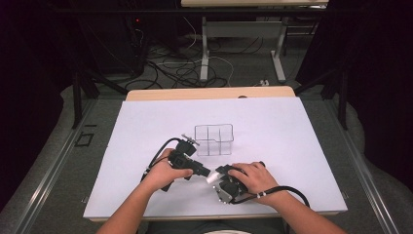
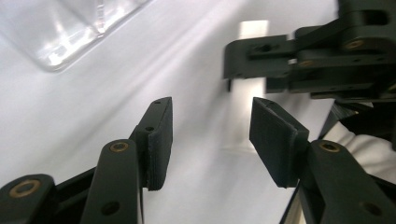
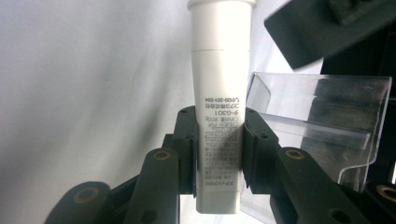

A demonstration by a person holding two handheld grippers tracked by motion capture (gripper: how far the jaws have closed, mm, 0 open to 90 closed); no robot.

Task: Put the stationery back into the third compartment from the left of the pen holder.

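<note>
The right gripper (image 3: 219, 154) is clamped on the white tube (image 3: 219, 116), which looks light and soft. The left gripper (image 2: 210, 135) has its jaws apart; better hold the tube near the stiff cap

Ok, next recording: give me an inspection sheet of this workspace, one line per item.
Surface: white sheet over a wooden table top.
Job's things: white tube with printed text, clamped in the right gripper; clear divided organizer standing mid-sheet.
Clutter: nothing seen.
Grippers: left gripper open, jaws apart, empty, aimed at the tube; right gripper shut on the tube's lower body.
Cables: black cable loops from the right gripper; another trails from the left.
Surroundings: tangled floor cables, desk legs, dark curtains.
</note>
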